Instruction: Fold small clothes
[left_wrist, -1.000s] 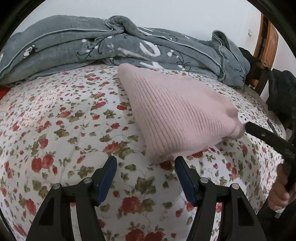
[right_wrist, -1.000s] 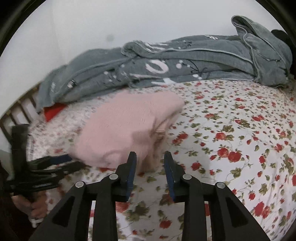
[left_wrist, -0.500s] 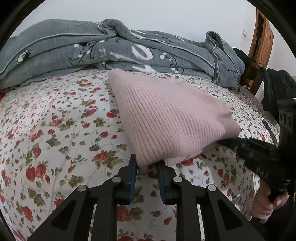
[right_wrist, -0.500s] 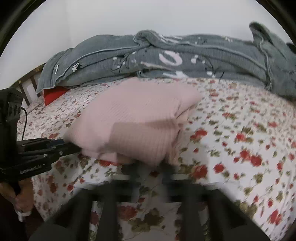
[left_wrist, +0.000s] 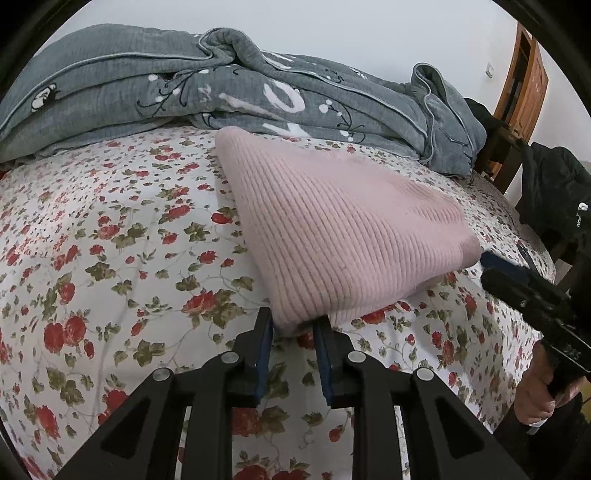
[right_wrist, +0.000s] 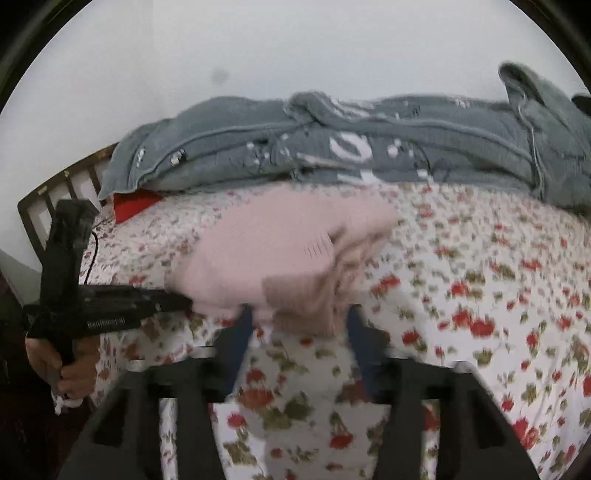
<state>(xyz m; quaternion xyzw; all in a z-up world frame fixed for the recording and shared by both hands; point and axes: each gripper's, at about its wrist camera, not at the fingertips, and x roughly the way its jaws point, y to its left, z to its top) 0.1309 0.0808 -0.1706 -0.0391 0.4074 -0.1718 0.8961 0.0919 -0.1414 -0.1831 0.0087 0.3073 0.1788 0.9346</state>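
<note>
Jaws first: the left gripper is clamped on the near corner of the pink sweater, its blue pads pressing the knit from both sides. On the right gripper the jaws have just been opening and now stand apart, straddling the other near corner of the sweater; its view is blurred, but the pads do not appear to press on the cloth.

Outward from there, the sweater lies on the floral sheet as a compact, thick bundle, with several layers stacked at the edge facing the right gripper (that edge looks a little bulgy and uneven). Its far end sits just beside the grey quilt, which is heaped along the back of the bed. Each view shows the other gripper at the side with a hand on its handle, and a red thing pokes out from under the quilt in the right view.

By my reading, the folding itself is largely done: the sweater is already reduced to a small packet, with no sleeves or hem trailing out in either view. What seems left is finishing, such as squaring the corners, sliding or lifting the packet to where it belongs, and letting go. I see no other small garment waiting on the sheet.
</note>
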